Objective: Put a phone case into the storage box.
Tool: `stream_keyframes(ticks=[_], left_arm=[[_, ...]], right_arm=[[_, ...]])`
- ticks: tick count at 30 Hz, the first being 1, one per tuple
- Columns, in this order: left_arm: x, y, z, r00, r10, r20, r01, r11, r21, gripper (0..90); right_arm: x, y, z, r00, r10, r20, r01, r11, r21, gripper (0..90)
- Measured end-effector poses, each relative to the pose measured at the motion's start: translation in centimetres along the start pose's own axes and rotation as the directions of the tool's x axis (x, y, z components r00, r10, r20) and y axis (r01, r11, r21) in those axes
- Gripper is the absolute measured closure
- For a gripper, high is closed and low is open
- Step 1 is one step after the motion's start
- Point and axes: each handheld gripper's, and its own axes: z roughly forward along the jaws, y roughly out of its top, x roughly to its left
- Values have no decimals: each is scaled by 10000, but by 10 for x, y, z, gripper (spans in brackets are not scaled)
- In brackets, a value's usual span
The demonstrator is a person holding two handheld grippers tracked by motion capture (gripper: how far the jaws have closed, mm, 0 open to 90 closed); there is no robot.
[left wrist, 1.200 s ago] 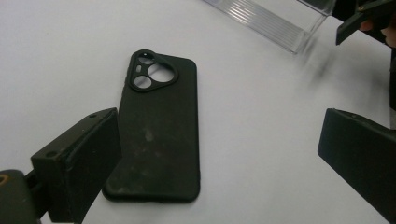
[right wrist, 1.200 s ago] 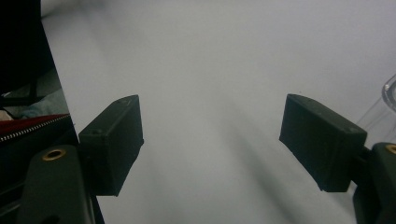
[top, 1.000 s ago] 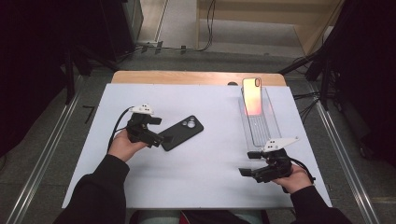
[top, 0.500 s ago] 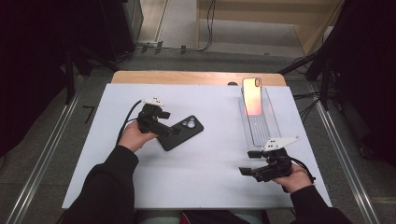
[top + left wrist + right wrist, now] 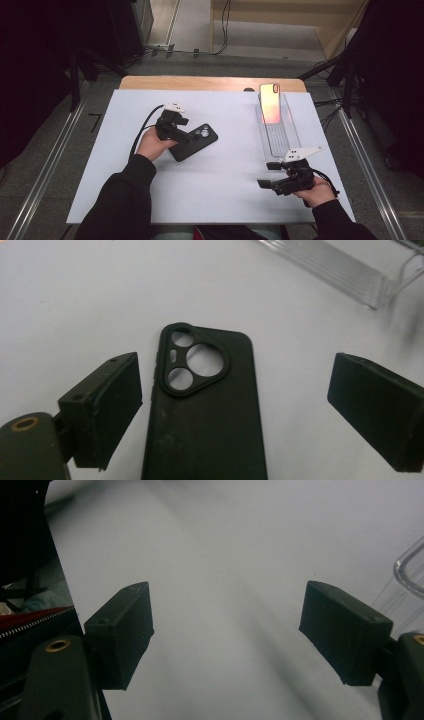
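Note:
A black phone case (image 5: 196, 142) lies back up on the white table top (image 5: 225, 200), its camera cut-outs toward the far right. In the left gripper view the case (image 5: 205, 410) lies lengthwise between my wide jaws, with a gap on each side. My left gripper (image 5: 182, 134) hovers over the case's near end, and its jaws have just been closing a little without touching the case. My right gripper (image 5: 267, 174) rests near the front right of the table, open. Between its jaws (image 5: 225, 615) there is bare table.
A clear plastic rack (image 5: 280, 135) stands at the right, just beyond my right gripper, with a phone with a pinkish-orange screen (image 5: 270, 102) propped at its far end. The rack's edge (image 5: 407, 570) appears in the right gripper view. A wooden strip (image 5: 200, 82) borders the table's far edge.
My left hand has moved right and slightly down, bringing its gripper over the black phone case. The right hand has stayed still.

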Motion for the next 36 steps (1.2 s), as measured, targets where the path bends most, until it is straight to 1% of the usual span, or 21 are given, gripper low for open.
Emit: stream_keyframes(ticks=[2,3,6,8,11,13,15,16,19,20,22,23,26,28,30,32,34,36], left_arm=[[0,-1,3,9999,-105,-10,105,9999,18,84],[1,-2,4,10000,-62,42,62,10000,30,86],[1,-5,6,9998,186,-76,-186,9998,86,86],[0,-7,8,9996,249,-138,-248,9996,94,86],[0,-9,11,9995,270,-172,-267,9996,128,86],[0,-12,12,9995,285,-148,-285,9996,-6,86],[1,-14,13,9995,277,-156,-277,9996,-9,87],[2,-16,13,9992,323,-239,-322,9995,37,87],[3,-19,15,9991,275,-307,-271,9995,135,87],[3,-20,14,9986,382,-358,-375,9991,201,87],[3,-22,15,9983,427,-408,-421,9990,171,87],[3,-24,16,9985,377,-390,-371,9992,156,87],[4,-27,21,9981,312,-530,-294,9990,350,87],[3,-29,24,9970,446,-637,-410,9975,576,88],[2,-30,27,9954,574,-763,-521,9962,697,88],[1,-32,30,9955,533,-790,-474,9961,742,88],[1,-34,32,9944,656,-832,-583,9944,879,88],[0,-36,34,9927,795,-912,-717,9937,857,88]], right_arm=[[0,0,0,10000,-21,13,21,10000,-6,194],[0,0,-1,10000,-6,23,6,10000,-11,194],[0,-1,-1,10000,24,39,-24,10000,-13,194],[0,-1,-2,10000,54,54,-54,10000,2,194],[0,-1,-2,10000,62,58,-62,10000,-7,194],[0,-1,-2,10000,41,76,-41,10000,-14,194],[0,-1,-2,10000,33,74,-33,10000,-31,195],[1,-1,-2,10000,28,81,-27,10000,-42,195],[0,-1,-2,10000,33,78,-33,10000,-40,194],[0,-1,-2,10000,26,79,-26,10000,-28,194],[0,-1,-2,10000,21,84,-21,10000,-2,194],[0,-1,-1,10000,21,85,-21,10000,8,195],[1,-1,-1,10000,55,67,-55,10000,37,194],[0,-1,-1,10000,46,59,-46,10000,41,194],[0,-1,-1,9999,117,79,-118,9999,61,194],[0,-1,-1,9999,97,80,-97,9999,82,194],[0,-1,-1,9999,78,72,-78,9999,77,194],[0,-1,-1,10000,69,62,-69,10000,72,195]])
